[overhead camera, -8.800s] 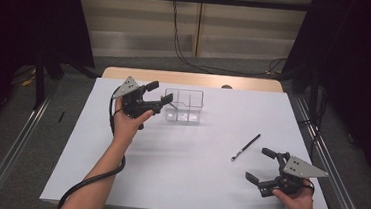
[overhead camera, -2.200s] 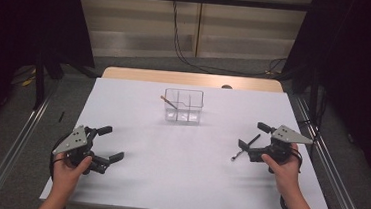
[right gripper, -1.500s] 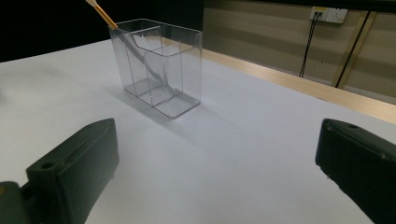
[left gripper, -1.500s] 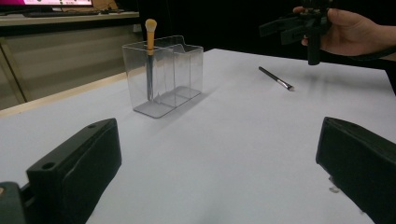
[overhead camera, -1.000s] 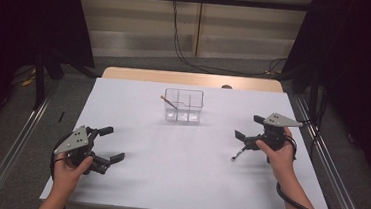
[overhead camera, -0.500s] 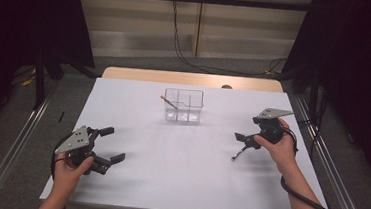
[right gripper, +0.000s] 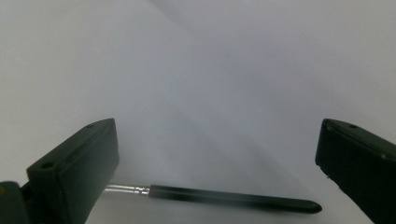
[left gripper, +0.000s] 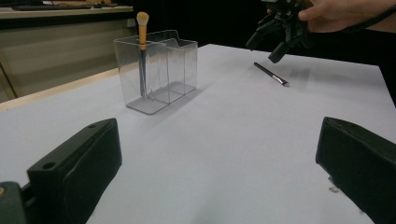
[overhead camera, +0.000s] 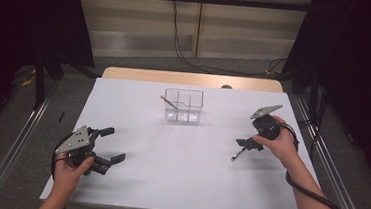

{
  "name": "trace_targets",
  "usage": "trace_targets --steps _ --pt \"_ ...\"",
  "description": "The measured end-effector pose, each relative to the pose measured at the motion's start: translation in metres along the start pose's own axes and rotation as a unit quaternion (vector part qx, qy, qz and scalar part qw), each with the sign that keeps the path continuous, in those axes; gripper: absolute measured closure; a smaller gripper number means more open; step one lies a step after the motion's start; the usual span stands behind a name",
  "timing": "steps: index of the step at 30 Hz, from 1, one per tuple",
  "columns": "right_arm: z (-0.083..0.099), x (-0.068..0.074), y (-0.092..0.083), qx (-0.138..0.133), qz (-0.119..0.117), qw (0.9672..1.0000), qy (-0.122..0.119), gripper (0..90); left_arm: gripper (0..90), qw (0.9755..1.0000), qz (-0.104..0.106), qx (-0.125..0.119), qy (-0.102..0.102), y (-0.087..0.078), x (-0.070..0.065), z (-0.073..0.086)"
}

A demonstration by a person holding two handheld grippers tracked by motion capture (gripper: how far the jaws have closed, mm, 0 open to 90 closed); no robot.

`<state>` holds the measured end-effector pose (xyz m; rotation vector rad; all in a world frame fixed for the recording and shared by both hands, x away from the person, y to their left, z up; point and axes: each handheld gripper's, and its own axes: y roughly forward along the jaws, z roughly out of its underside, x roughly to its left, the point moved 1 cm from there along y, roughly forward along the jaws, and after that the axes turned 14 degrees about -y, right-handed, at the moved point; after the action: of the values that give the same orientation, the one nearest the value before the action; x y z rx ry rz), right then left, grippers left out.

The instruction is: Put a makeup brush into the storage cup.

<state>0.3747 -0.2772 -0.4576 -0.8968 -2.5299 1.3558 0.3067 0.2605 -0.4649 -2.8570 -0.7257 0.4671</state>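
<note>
On white tabletop point(overhead camera: 179, 154), right side: slim black silver-ferruled brush point(right gripper: 224, 197), lying flat between my right hand-held gripper's point(overhead camera: 247, 143) wide jaws. I should lower squarely, clamp mid-handle, avoid rolling it.

Brush point(overhead camera: 239, 153) on table point(overhead camera: 183, 169), right of organizer point(overhead camera: 184, 106)

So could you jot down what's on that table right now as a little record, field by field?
surface: white table
container: clear divided organizer, upright near the far edge
inside it: orange-handled brush, leaning in one end compartment
loose item: black brush lying flat on the table
right gripper: open, lowered over the black brush, jaws either side of it, not closed on it
left gripper: open, holding nothing, near the front left corner
</note>
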Motion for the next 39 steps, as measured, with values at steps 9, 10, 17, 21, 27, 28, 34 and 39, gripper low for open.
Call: trace_targets --steps 9,10,17,21,27,28,34,39 --pt "-0.002 -0.002 0.001 0.063 -0.034 0.9967 -0.037 0.0 0.2 1.0 0.001 0.001 0.0 0.001 -0.001 0.0" --pt "-0.002 -0.003 0.002 0.069 -0.036 0.9962 -0.039 0.0 0.2 1.0 0.002 0.001 0.0 0.001 -0.001 0.0" --pt "-0.001 -0.006 0.001 0.093 -0.048 0.9931 -0.053 0.0 0.2 1.0 0.001 0.001 -0.001 0.001 -0.001 0.0" --pt "0.0 -0.007 0.001 0.097 -0.049 0.9922 -0.061 0.0 0.3 1.0 0.0 0.001 -0.001 0.001 -0.001 0.0" --pt "0.003 -0.005 0.004 0.113 -0.064 0.9891 -0.068 0.0 0.3 1.0 0.002 0.0 -0.004 0.002 -0.001 0.0" --pt "0.003 -0.005 0.004 0.117 -0.065 0.9882 -0.074 0.0 0.3 1.0 0.002 0.001 -0.004 0.002 -0.001 0.0" --pt "0.006 -0.006 0.006 0.117 -0.068 0.9875 -0.081 0.0 0.3 1.0 0.004 -0.001 -0.009 0.003 0.0 0.001" --pt "0.008 -0.008 0.012 0.123 -0.073 0.9864 -0.081 0.0 0.3 0.9999 0.003 -0.001 -0.01 0.003 0.0 0.001"
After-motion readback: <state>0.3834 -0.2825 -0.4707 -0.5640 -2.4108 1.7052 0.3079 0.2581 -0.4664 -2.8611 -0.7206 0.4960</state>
